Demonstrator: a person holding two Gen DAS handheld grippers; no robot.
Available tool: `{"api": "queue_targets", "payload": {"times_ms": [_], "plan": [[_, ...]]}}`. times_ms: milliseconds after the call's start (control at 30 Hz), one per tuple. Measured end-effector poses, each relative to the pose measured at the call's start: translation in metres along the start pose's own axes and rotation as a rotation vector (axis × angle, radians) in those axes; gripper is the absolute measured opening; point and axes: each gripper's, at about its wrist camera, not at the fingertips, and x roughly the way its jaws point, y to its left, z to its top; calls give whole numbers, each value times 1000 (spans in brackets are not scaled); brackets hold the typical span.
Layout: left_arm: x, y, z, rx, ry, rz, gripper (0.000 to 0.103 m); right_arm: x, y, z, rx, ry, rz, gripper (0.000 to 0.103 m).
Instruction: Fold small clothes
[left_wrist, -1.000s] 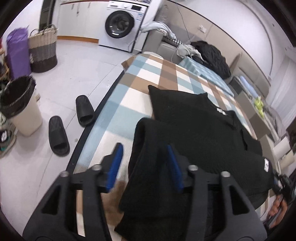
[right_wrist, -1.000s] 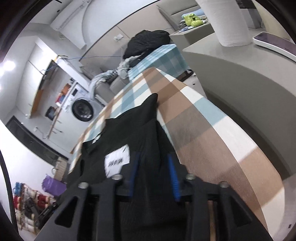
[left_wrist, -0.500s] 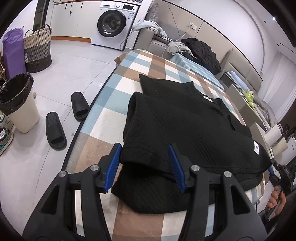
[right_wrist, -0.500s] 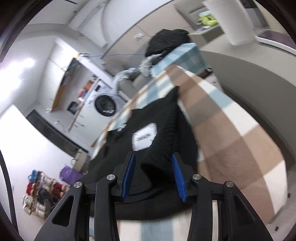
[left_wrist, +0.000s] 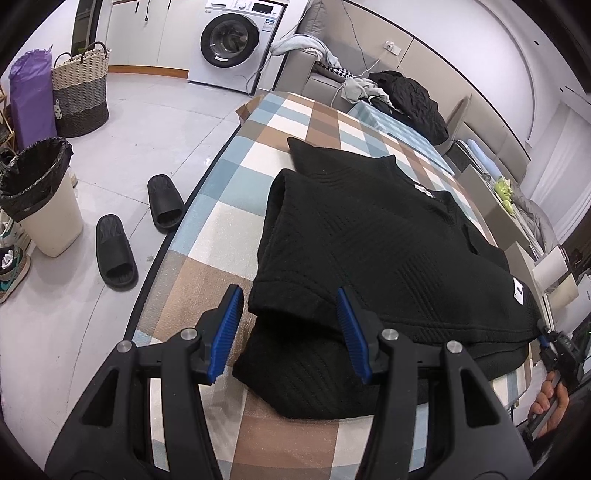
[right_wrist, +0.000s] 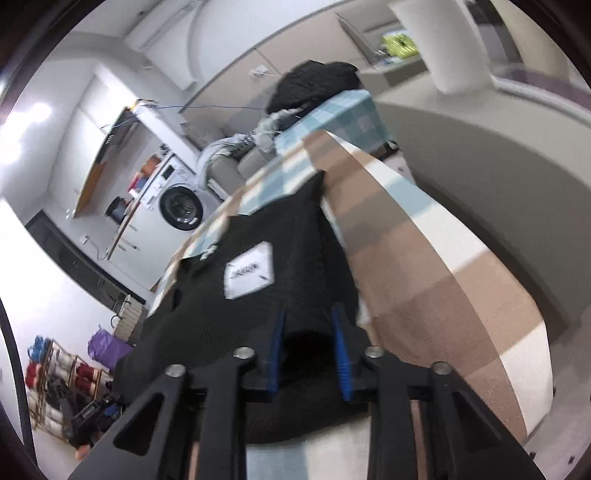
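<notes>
black textured knit garment (left_wrist: 388, 236) lying on the checked blue, brown and cream worktop (left_wrist: 221, 229), folded over so a hemmed upper layer sits on the lower one, near edges roughly lined up. probably placed that way to halve the piece before the next fold.

left gripper (left_wrist: 290, 328) with fingers (left_wrist: 225, 332) spread, straddling the near left corner of the fold; blue ribbed pads clear of the cloth on both sides, so released, nothing clamped. reads as just let go or lining up for a re-grab, can't say which.

right gripper (right_wrist: 308, 354) at the opposite corner, beside the white rectangular label (right_wrist: 249, 271). fingers (right_wrist: 340, 354) closing, bunched black fabric between them; pads look pressed on the cloth, though view is motion-blurred. likely pinching that corner to tension or carry the layer.

materials: knit is thick, matte, ribbed in diagonal and straight bands, hem edge rolled and soft; should drape heavy and hold a crease poorly. worktop cover looks grainy, low slip, helps bottom layer stay put. pads serrated rubber-like, good bite on knit.

off-task: black slippers (left_wrist: 140, 229) and lined bin (left_wrist: 40, 195) on floor.
</notes>
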Motion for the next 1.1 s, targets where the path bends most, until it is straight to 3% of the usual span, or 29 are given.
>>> {"api": "queue_targets", "payload": {"times_ms": [100, 333, 433, 600, 733, 867, 900, 967, 1033, 1100], "plan": [[-2, -2, -3, 9, 6, -15, 49, -8, 16, 0, -45, -10, 126, 23], [-3, -7, -4, 15, -16, -27, 49, 10, 20, -9, -57, 61, 92, 30], [-4, -7, -1, -7, -44, -35, 49, 13, 18, -9, -47, 61, 83, 36], [-7, -12, 6, -26, -73, -61, 48, 13, 13, -9, -17, 50, 82, 38], [-1, -18, 13, -15, -67, -61, 38, 13, 8, -5, 31, 37, 101, 38], [8, -14, 17, -42, -51, -54, 16, 18, 8, -3, 57, 39, 98, 38], [9, -13, 18, -48, -52, -50, 12, 21, 8, -3, 64, 41, 89, 37], [9, -11, 20, -59, -64, -56, 5, 25, 10, -3, 65, 52, 91, 24], [6, -9, 22, -66, -80, -59, 5, 27, 14, -2, 45, 51, 61, 9], [4, -7, 24, -78, -86, -71, 4, 23, 15, -1, 42, 28, 64, 7]]}}
